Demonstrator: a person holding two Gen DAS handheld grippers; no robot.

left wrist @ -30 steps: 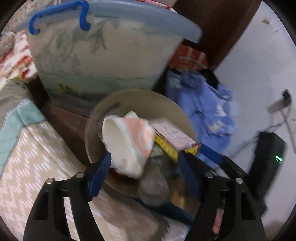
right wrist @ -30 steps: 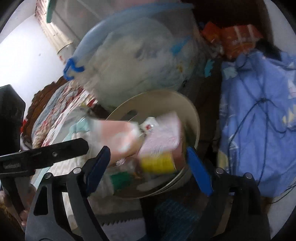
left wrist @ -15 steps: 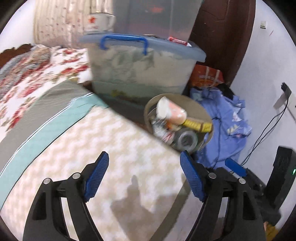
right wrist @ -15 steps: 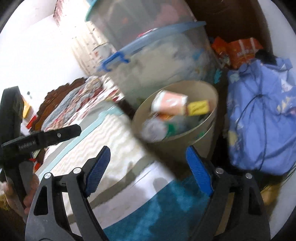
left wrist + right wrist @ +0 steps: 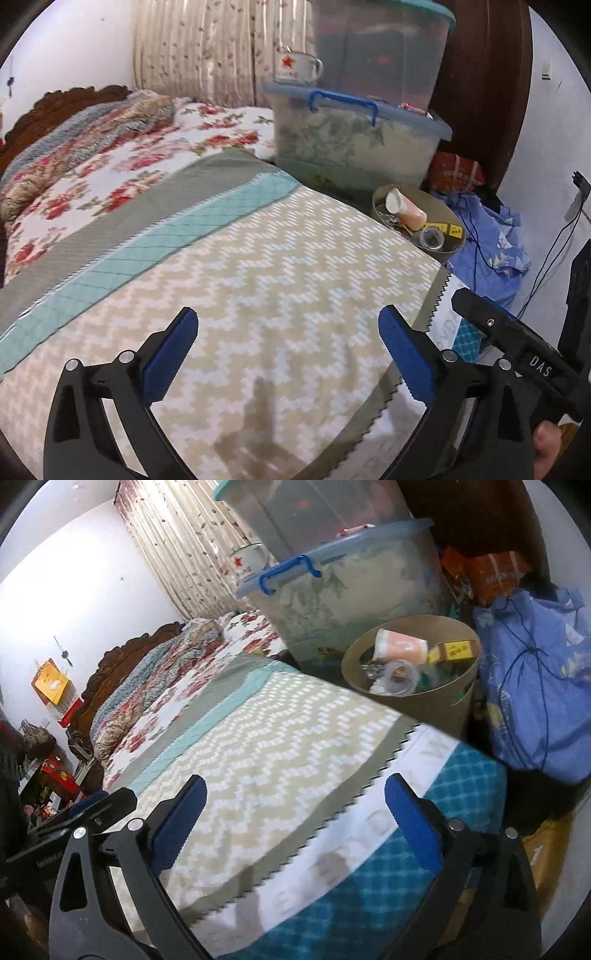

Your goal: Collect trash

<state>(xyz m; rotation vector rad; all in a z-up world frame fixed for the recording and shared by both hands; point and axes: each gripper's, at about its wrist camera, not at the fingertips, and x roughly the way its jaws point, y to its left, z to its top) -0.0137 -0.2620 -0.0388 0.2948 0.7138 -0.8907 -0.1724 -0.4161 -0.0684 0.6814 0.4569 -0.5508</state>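
Note:
A round tan trash bin (image 5: 436,705) stands on the floor past the bed's far corner; it also shows in the left wrist view (image 5: 448,218). It holds a pink and white paper cup (image 5: 400,644), a yellow box (image 5: 456,650), a clear plastic cup (image 5: 397,675) and other scraps. My left gripper (image 5: 288,354) is open and empty above the zigzag blanket (image 5: 258,295). My right gripper (image 5: 295,823) is open and empty above the blanket's edge, well short of the bin.
A lidded plastic storage box (image 5: 354,144) with a blue handle stands behind the bin, with an enamel mug (image 5: 295,68) on it. A blue cloth bundle (image 5: 535,701) lies right of the bin. A floral quilt (image 5: 110,158) covers the bed's far part.
Both grippers have pulled back from over the bin to above the bed. The paper cup that was between the left fingers now lies in the bin. The bin looks much smaller.

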